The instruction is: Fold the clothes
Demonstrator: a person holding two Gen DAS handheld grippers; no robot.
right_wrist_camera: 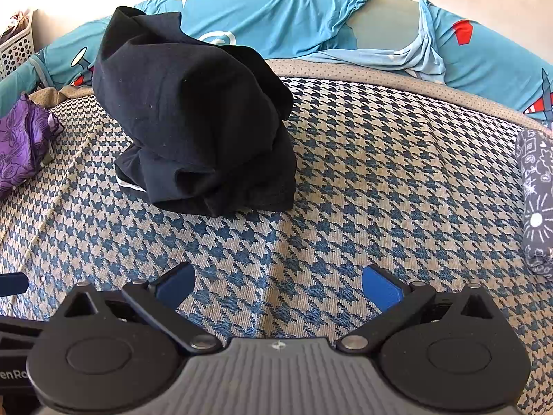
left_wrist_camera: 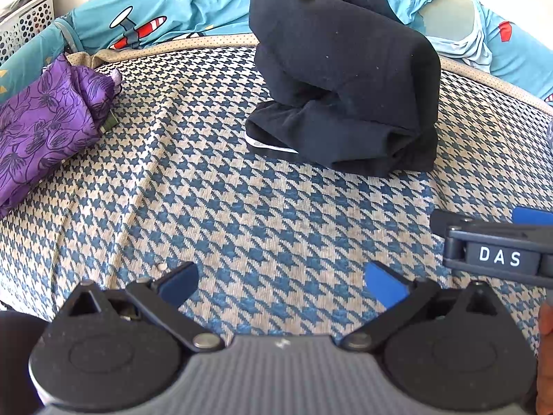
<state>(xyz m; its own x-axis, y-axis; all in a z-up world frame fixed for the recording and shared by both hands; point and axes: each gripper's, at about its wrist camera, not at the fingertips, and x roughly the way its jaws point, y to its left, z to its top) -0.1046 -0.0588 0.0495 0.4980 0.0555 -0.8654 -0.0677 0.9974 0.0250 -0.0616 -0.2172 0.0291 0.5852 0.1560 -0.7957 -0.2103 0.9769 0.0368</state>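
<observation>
At the near edge of the bed, your left gripper (left_wrist_camera: 281, 285) hovers over the checked blanket (left_wrist_camera: 242, 214) with its blue-padded fingers (left_wrist_camera: 179, 282) spread wide and nothing between them. Your right gripper (right_wrist_camera: 278, 285) hangs just beside it, to its right, equally spread and empty; part of its dark body shows at the right border of the left wrist view, near your fingertip at that same border. Both grippers sit clear of the clothes, with bare blanket in front of them.

Further in, toward the middle of the bed, the black garment (left_wrist_camera: 342, 79) lies in a loose, rumpled heap, not flat. Its lower part is bunched into thick rolls on the blanket, and a thin white strip peeks out at its near left corner. In the right wrist view the same heap (right_wrist_camera: 193, 114) sits left of centre.

Off at the left edge of the bed rests a purple flowered garment (left_wrist_camera: 48, 124), well apart from the black one. At the right edge, you can see a grey patterned cloth (right_wrist_camera: 537, 197), rolled or bundled.

Along the far edge, a turquoise sheet (left_wrist_camera: 193, 3) printed with aeroplanes is rumpled against the wall. In the far left corner stands a white perforated basket (left_wrist_camera: 26, 22).
</observation>
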